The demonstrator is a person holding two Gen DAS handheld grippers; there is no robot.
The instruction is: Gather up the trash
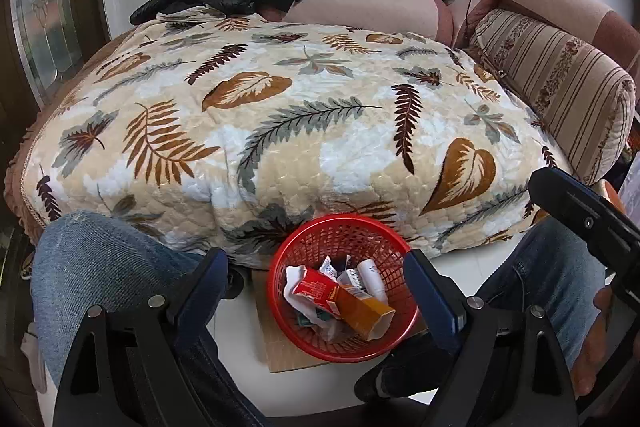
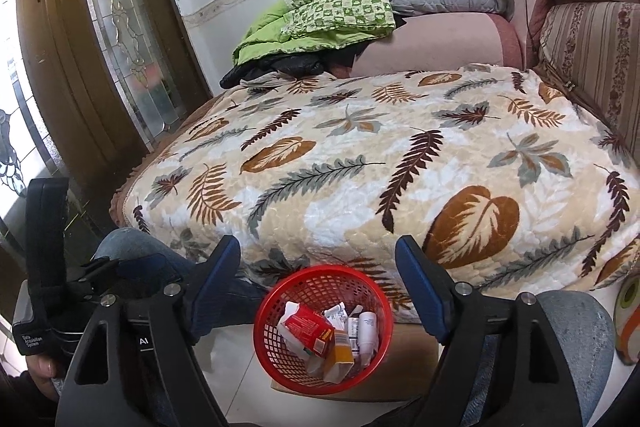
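Left wrist view first: a denim knee (image 1: 92, 267) on the left, then the left gripper (image 1: 316, 287) with its jaws spread wide and empty over the red basket (image 1: 280, 291) on the floor by the leaf-print bedspread (image 1: 280, 115). Trash lies inside: a red carton (image 1: 316, 287), an orange box (image 1: 364, 315). Right wrist view: the right gripper (image 2: 318, 287) hangs open too, nothing between its jaws.
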